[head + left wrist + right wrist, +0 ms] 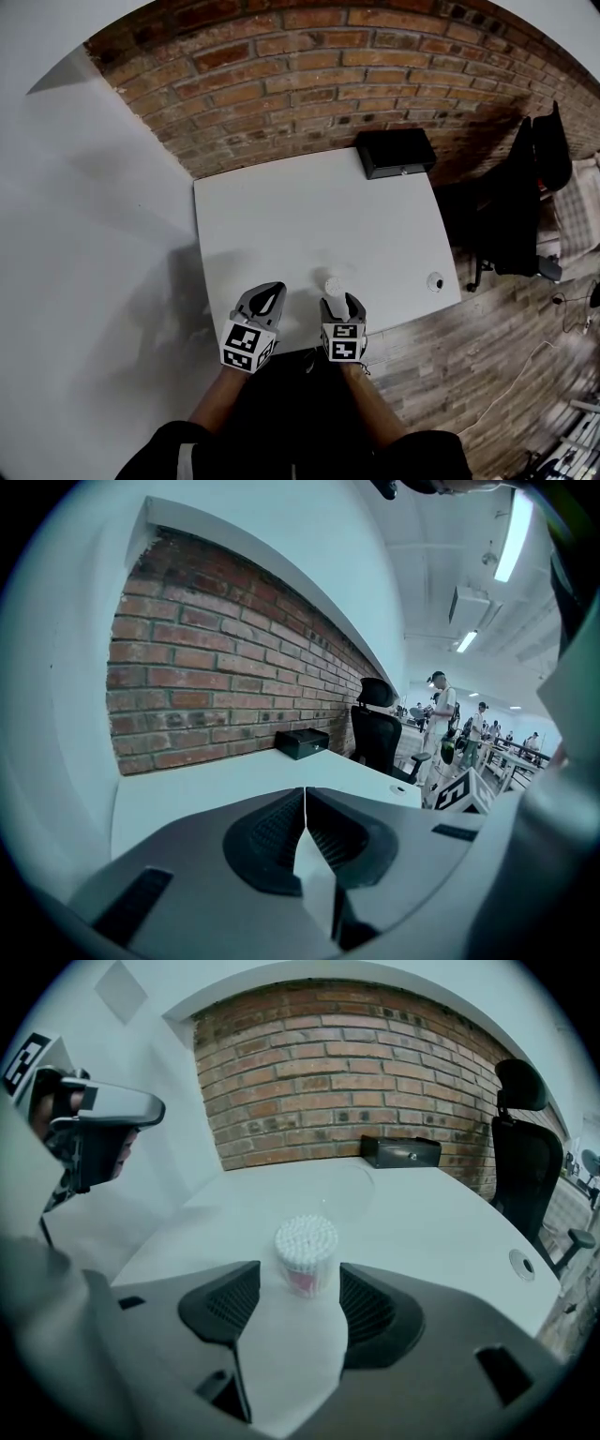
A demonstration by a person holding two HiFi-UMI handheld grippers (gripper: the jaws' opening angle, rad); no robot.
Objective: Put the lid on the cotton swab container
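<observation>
The task is judged to be at its very beginning, with nothing yet fitted. The cotton swab container (pixel 334 281) is seen standing upright near the front edge of the white surface (pixel 281 225), its top uncovered so that the packed swab heads are exposed. In the right gripper view the container (pixel 306 1241) is framed just ahead of the right tool (pixel 300 1286), whose jaws are spread wide on either side of it without either pad being pressed against it. The left tool (pixel 305 794) is held beside it to the left with its jaws brought fully together and nothing caught between them. No lid is carried by either tool. A faint clear curved outline (pixel 337 1190) can be made out on the surface just behind the container; it may be the lid, though this cannot be settled from these views. A black box (pixel 395 152) is set at the far edge by the brick wall. Finding, lifting and seating the lid are all left to be done.
</observation>
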